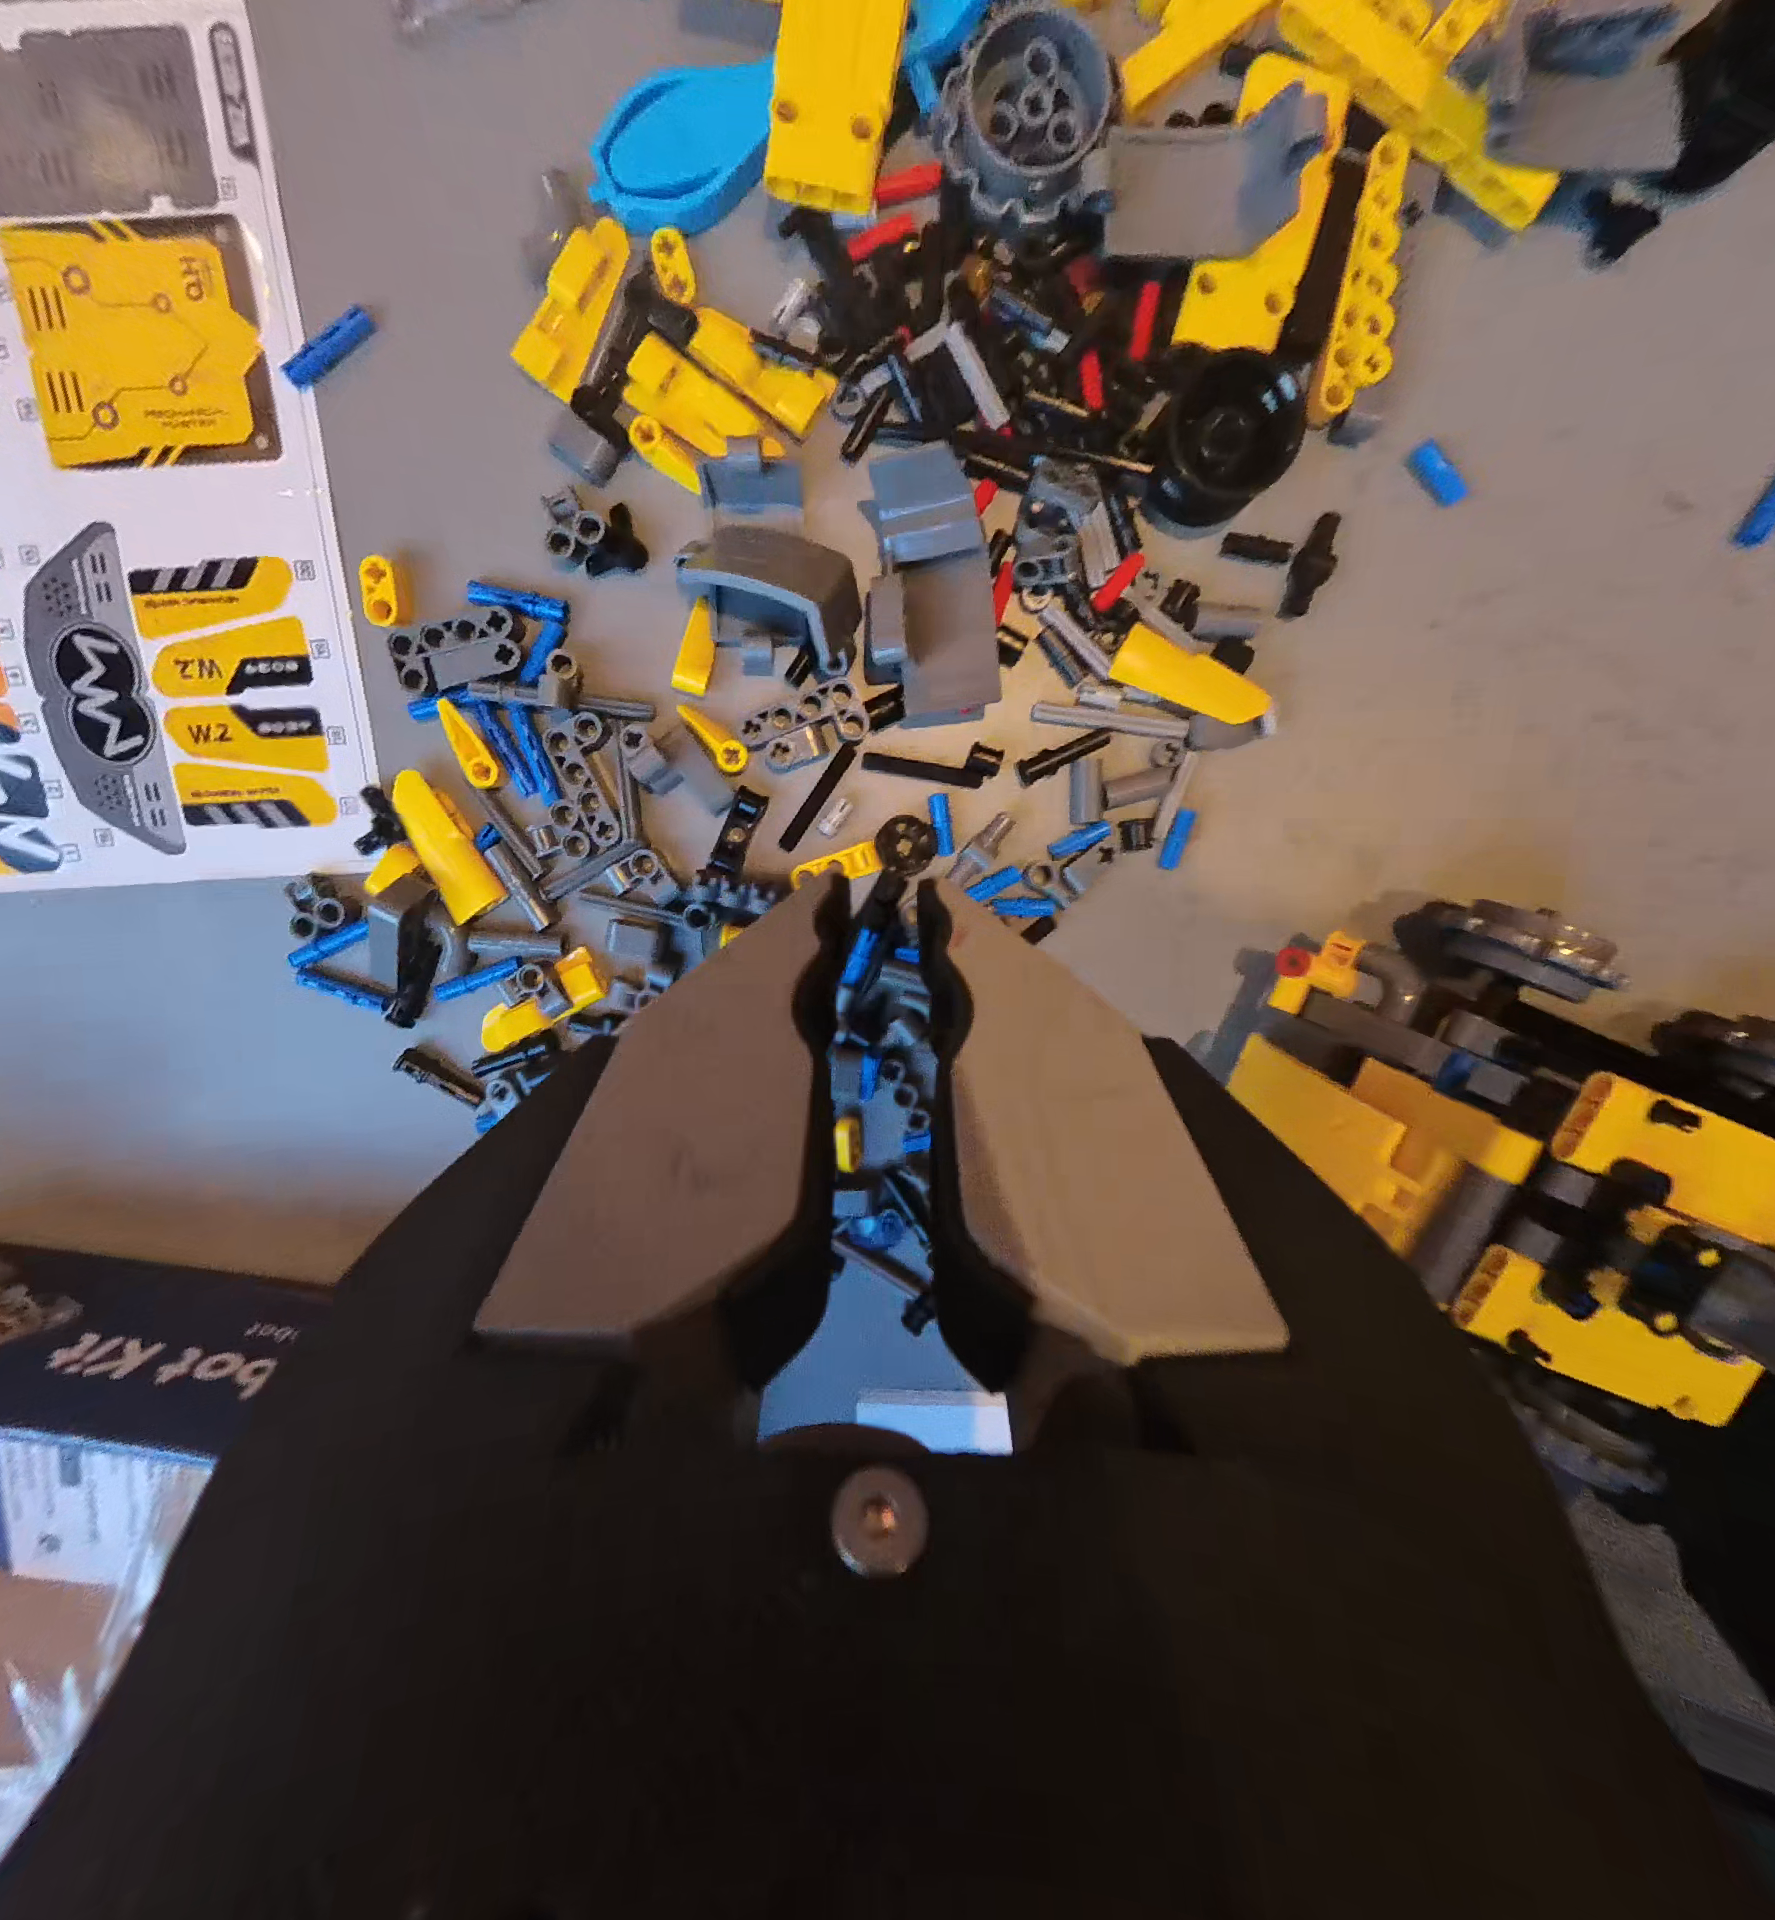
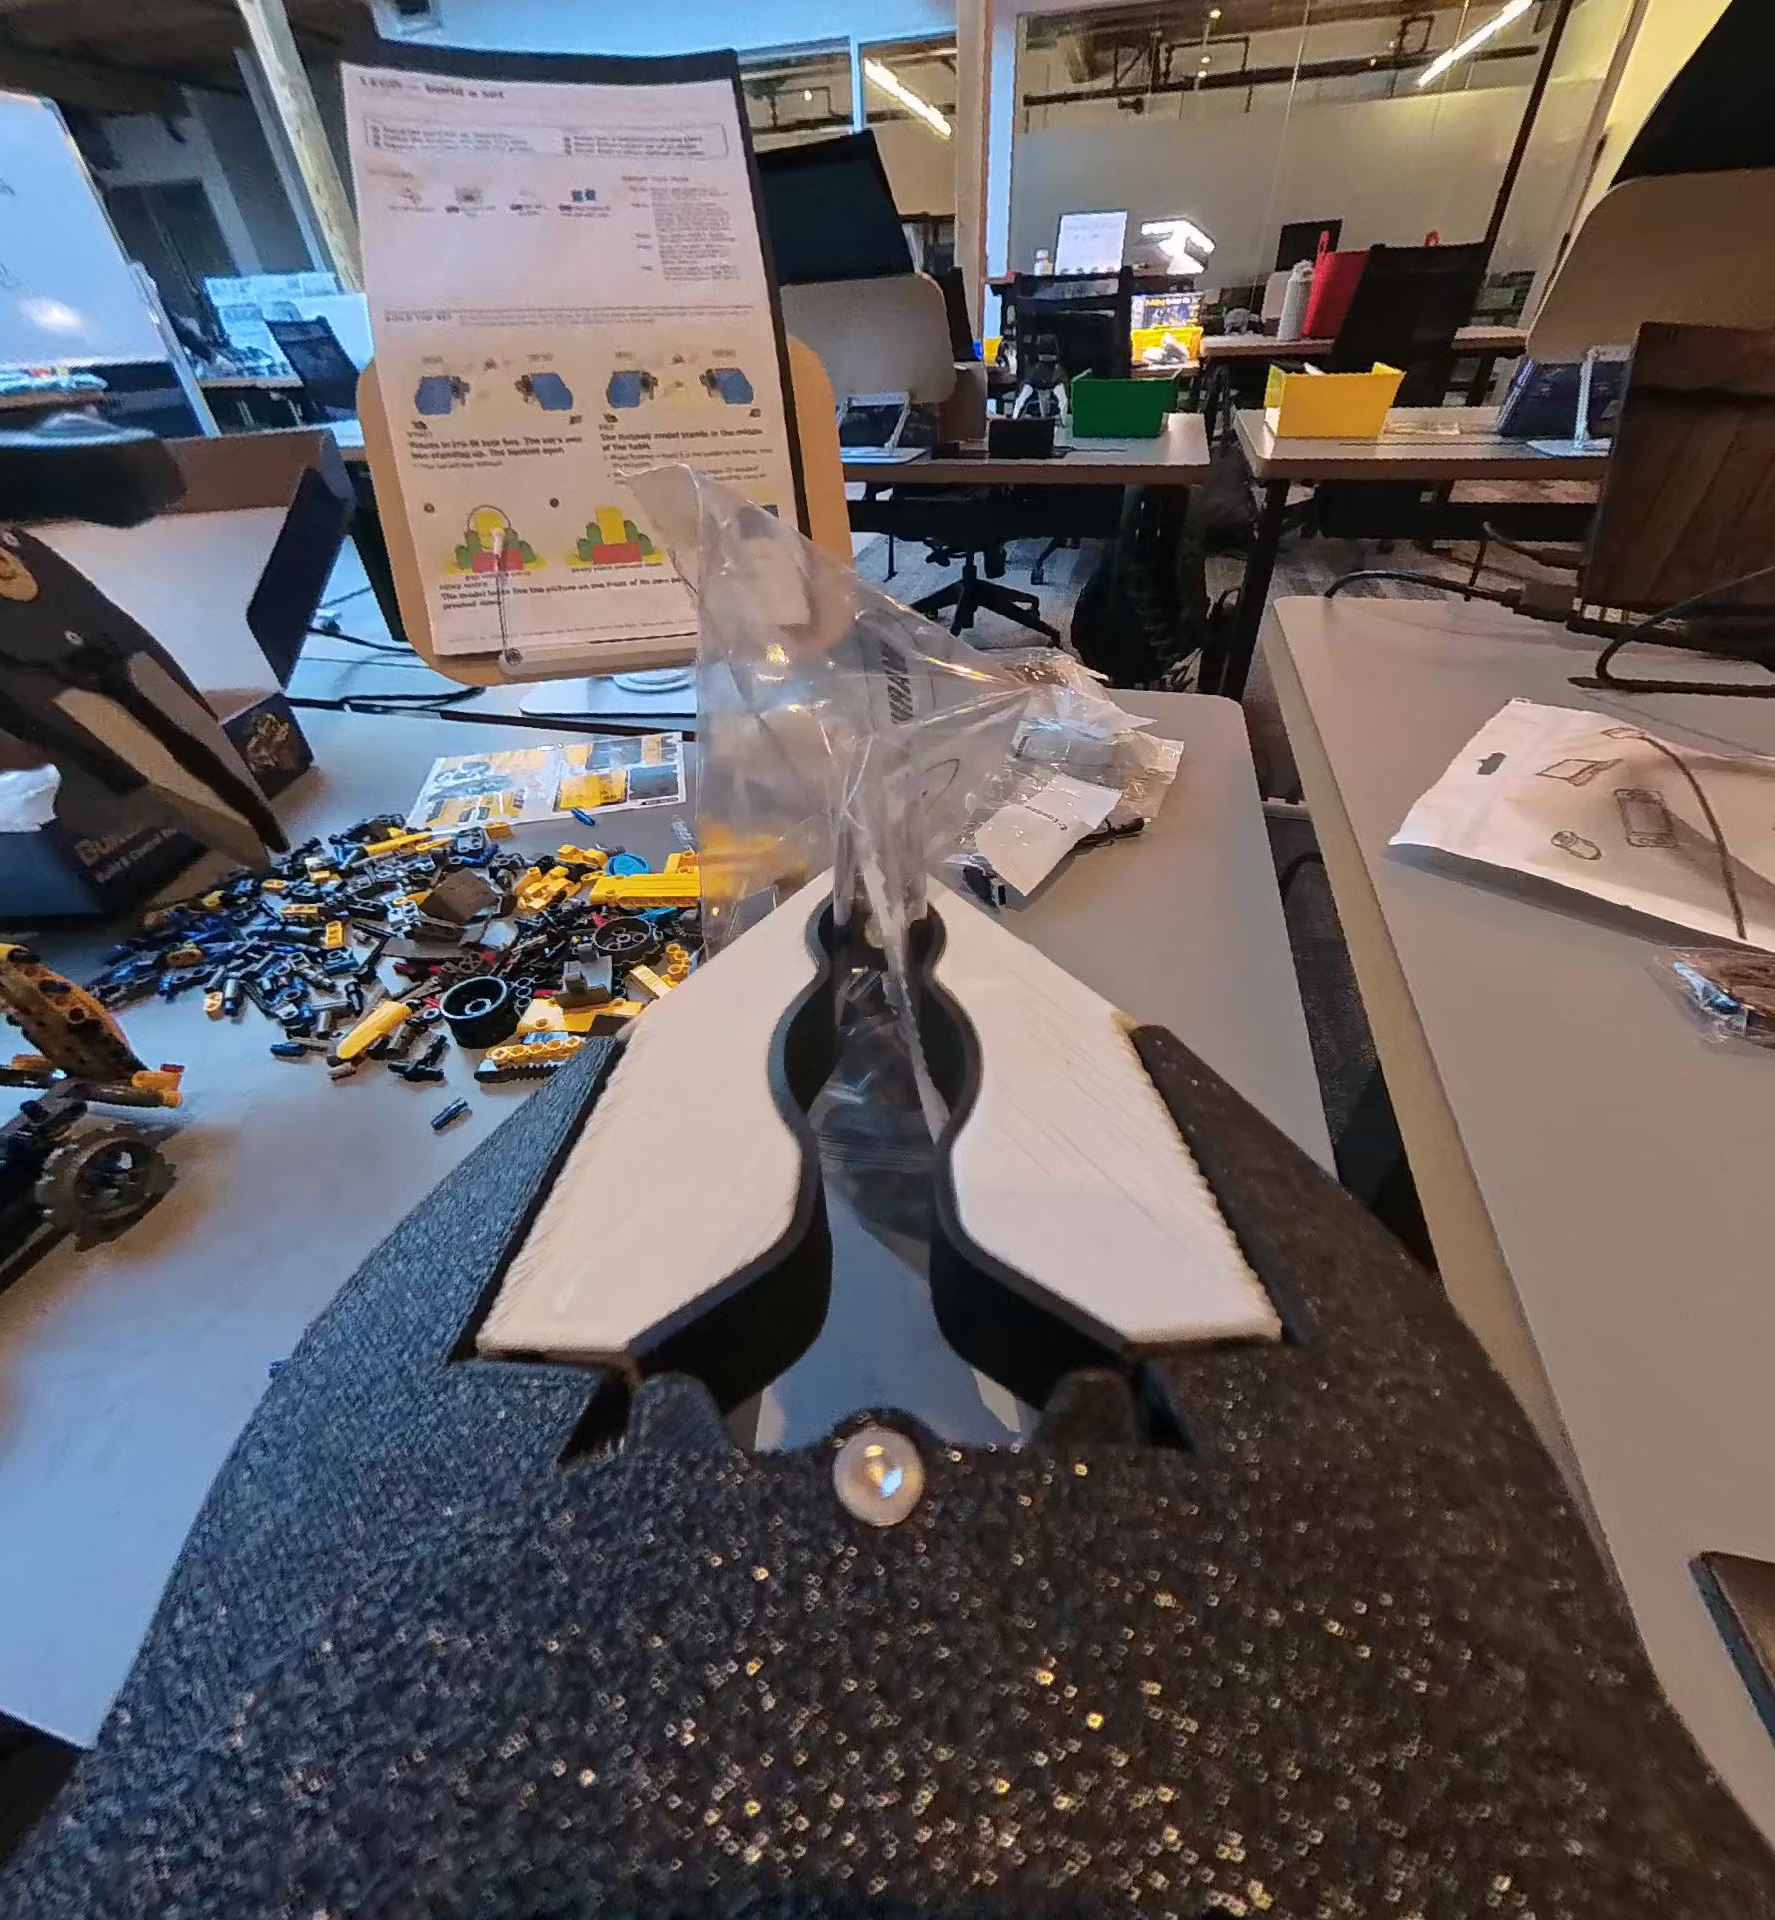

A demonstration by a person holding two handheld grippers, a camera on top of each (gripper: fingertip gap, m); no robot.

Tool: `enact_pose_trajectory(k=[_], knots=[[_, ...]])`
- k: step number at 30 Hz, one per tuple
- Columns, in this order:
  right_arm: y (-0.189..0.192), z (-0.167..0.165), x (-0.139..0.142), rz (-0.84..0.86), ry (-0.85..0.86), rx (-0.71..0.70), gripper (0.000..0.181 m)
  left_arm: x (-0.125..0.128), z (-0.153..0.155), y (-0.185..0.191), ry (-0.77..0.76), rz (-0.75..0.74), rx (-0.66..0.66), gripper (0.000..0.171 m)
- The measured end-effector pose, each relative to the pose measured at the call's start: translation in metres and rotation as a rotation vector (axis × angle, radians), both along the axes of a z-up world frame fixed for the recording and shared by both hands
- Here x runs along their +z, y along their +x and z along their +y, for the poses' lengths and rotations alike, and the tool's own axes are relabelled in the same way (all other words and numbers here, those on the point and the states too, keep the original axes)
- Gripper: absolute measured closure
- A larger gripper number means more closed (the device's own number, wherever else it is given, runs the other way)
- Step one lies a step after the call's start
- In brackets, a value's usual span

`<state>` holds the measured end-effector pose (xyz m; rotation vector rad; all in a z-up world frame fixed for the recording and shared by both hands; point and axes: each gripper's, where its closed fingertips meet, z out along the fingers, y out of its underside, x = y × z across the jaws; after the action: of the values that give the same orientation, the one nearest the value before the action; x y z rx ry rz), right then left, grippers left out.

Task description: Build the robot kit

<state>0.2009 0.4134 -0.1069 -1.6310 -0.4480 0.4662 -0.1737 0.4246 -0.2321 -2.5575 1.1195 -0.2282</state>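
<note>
Over the pile of loose building pieces (image 1: 862,582) on the grey worktop (image 1: 187,1039), the left gripper (image 1: 881,896) hangs with its fingertips a narrow gap apart, nothing between them. A sticker sheet (image 1: 124,447) lies left of the pile; a half-built yellow vehicle (image 1: 1548,1153) sits to the right. The right gripper (image 2: 878,920) is pinched on a crumpled clear plastic bag (image 2: 841,665), held up above the worktop beside the pile.
</note>
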Motion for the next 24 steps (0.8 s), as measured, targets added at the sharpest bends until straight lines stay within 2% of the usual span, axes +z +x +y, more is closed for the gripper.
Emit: enact_pose_trajectory(k=[6, 13, 19, 21, 24], knots=[[0.0, 0.0, 0.0, -0.017, -0.001, -0.01, 0.175, -0.007, 0.005, -0.03, -0.032, 0.052, 0.094, 0.159], [-0.002, -0.005, 0.006, -0.006, 0.024, -0.004, 0.175, -0.006, -0.011, 0.001, -0.05, 0.006, -0.026, 0.157], [0.012, -0.008, 0.009, 0.004, 0.033, -0.025, 0.175, 0.019, 0.026, 0.007, 0.103, -0.074, 0.125, 0.158], [0.014, -0.006, 0.009, 0.025, 0.024, -0.02, 0.175, 0.015, 0.031, 0.017, 0.094, -0.1, 0.13, 0.158], [0.014, -0.004, 0.01, 0.049, 0.024, -0.009, 0.175, -0.003, 0.034, 0.029, 0.044, -0.041, 0.096, 0.157]])
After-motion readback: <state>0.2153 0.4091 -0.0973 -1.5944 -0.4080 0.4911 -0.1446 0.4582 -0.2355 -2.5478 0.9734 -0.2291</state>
